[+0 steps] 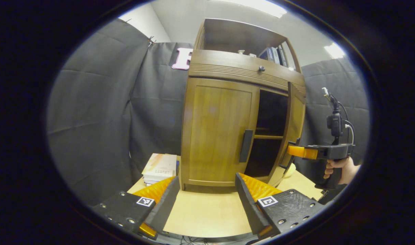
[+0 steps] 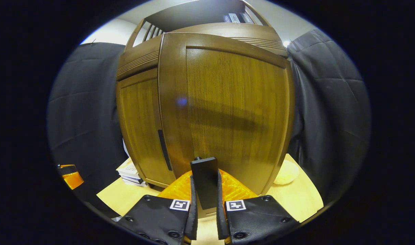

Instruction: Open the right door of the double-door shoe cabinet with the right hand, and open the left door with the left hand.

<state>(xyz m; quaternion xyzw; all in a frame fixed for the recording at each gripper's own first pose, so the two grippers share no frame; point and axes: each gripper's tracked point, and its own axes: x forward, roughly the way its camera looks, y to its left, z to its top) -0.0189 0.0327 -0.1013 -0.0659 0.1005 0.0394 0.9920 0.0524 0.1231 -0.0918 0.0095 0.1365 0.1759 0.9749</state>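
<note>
- The right gripper (image 2: 204, 217) is seen clamped on the right door's handle (image 2: 204, 180), a dark upright bar pressed between both fingers at the near bottom of the right gripper view.
- The right door (image 2: 228, 109) is swung part-way out toward the viewer; in the left gripper view it is seen nearly edge-on at the cabinet's right, with the dark inside and a shelf (image 1: 268, 137) exposed behind it.
- In the left gripper view the same right gripper is seen at the far right, gripped by a hand (image 1: 343, 168), its fingers reaching the door edge.
- The left gripper (image 1: 207, 200) is held wide apart and holds nothing; it hangs above the table (image 1: 207, 211), near the cabinet's front and apart from it.
- The left door (image 1: 219, 132) is shut; its handle (image 1: 246, 145) stands upright at the door's right edge, beside the opening.
- The shoe cabinet (image 1: 241, 71) stands on the far side of the table, with a stack of books (image 1: 160, 168) at its left foot.
- The doors are judged to be stiff wooden panels on hinges, light to swing but rigid; the smooth handle bar could slip, so it is best pinched at mid-height across its narrow sides and drawn outward along the hinge's arc, not straight back.
- A pale rounded object (image 2: 286, 173) lies on the table by the cabinet's right foot; what it is cannot be told.
</note>
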